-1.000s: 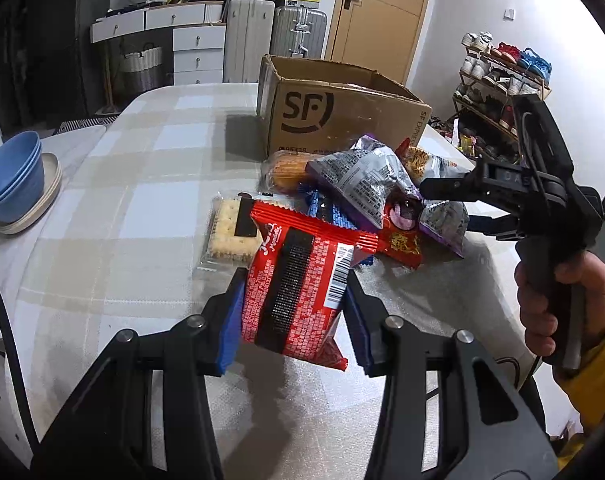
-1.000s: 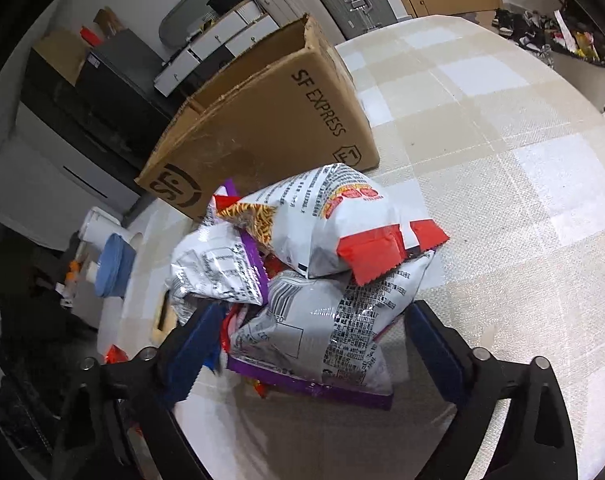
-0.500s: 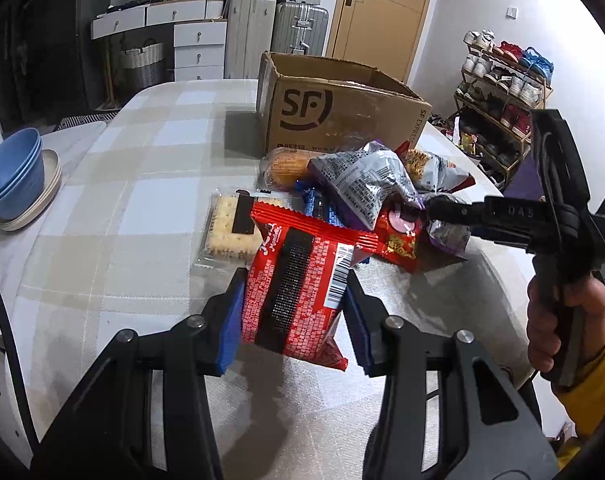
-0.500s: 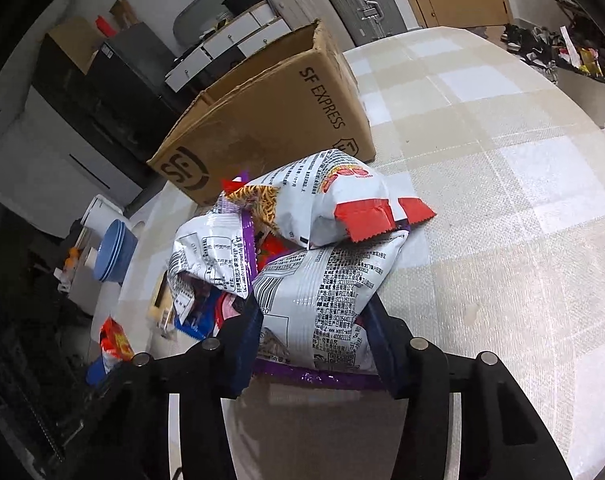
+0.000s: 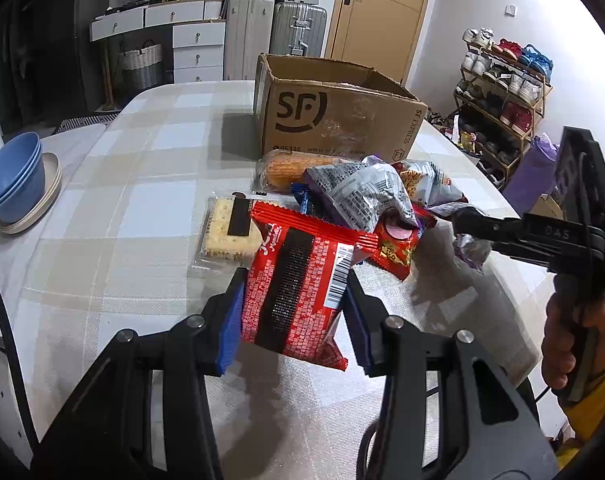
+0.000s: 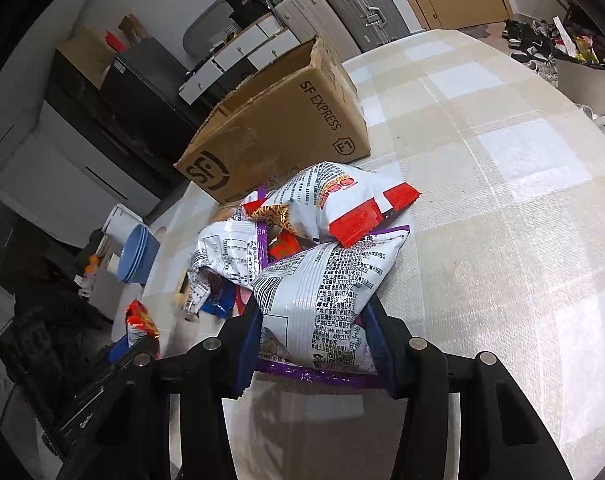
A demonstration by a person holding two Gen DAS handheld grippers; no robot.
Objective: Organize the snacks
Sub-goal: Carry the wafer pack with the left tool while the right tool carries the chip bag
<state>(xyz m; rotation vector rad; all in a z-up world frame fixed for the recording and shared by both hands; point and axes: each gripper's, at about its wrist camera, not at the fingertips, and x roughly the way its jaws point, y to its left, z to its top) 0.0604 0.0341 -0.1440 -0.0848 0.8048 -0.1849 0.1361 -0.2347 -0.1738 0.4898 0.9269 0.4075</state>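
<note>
My left gripper (image 5: 295, 278) is shut on a red snack packet (image 5: 302, 252), held upright just above the checked tablecloth. Beyond it lies a pile: a cracker pack (image 5: 226, 228), a corn snack (image 5: 282, 168), a crumpled silver bag (image 5: 358, 192) and a small red packet (image 5: 394, 248). My right gripper (image 6: 314, 308) is shut on a silver-and-purple snack bag (image 6: 330, 272) at the pile's near edge, with a white-and-red bag (image 6: 342, 200) resting on its far end. The open cardboard box (image 5: 342, 120) stands behind the pile. In the left wrist view the right gripper (image 5: 468, 220) reaches in from the right.
Blue bowls (image 5: 10, 176) on plates sit at the table's left edge. A person's hand (image 5: 570, 336) grips the right tool. A shoe rack (image 5: 502, 92) stands beyond the table's right edge, with suitcases (image 5: 278, 32) and drawers behind.
The right gripper's jaws went from wide apart to closed on the silver-and-purple bag, and that hand drifted rightward, drawing the bag off the pile. The left gripper and red packet stayed still.
</note>
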